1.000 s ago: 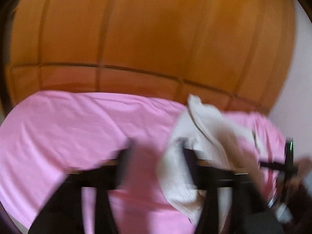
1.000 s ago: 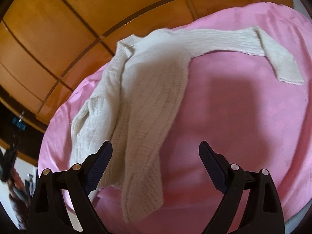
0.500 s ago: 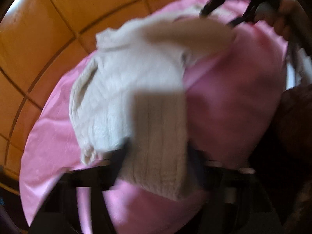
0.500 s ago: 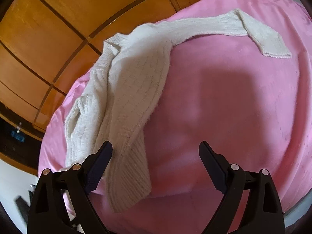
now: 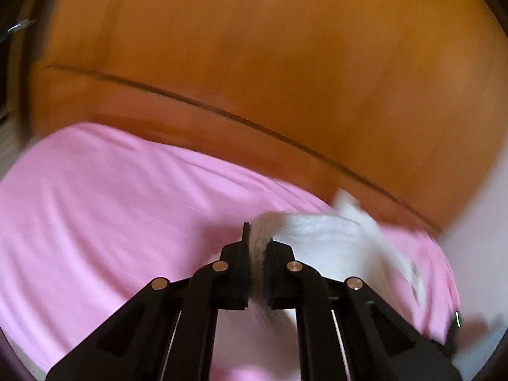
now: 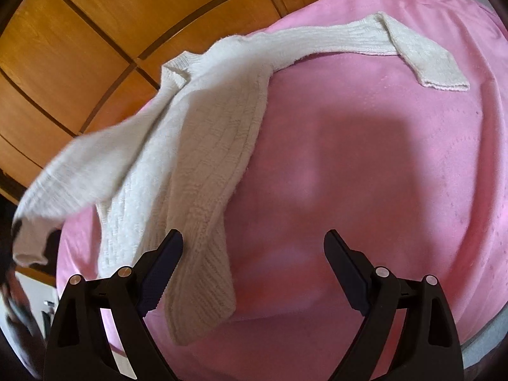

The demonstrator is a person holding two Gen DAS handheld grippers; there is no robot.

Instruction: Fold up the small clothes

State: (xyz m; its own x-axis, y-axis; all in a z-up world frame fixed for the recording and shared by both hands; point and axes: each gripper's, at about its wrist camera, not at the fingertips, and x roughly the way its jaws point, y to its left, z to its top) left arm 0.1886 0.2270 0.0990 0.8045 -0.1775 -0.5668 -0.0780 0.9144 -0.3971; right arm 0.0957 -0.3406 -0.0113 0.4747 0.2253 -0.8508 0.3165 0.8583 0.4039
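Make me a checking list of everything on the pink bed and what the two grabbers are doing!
Surface: pink cloth spread out, lightly wrinkled.
Job's things: one cream knitted sweater, not folded; one sleeve lies stretched out across the cloth, the other sleeve is lifted off it.
Clutter: nothing seen.
Grippers: left gripper is shut on a bunch of the sweater's knit; right gripper is open and holds nothing, with the sweater's hem next to one finger.
Cables: nothing seen.
Surroundings: orange wooden panels behind the cloth; the left view is blurred.

Orange wooden panelled wall (image 6: 95, 31) rises behind a pink-sheeted bed (image 6: 381, 174).
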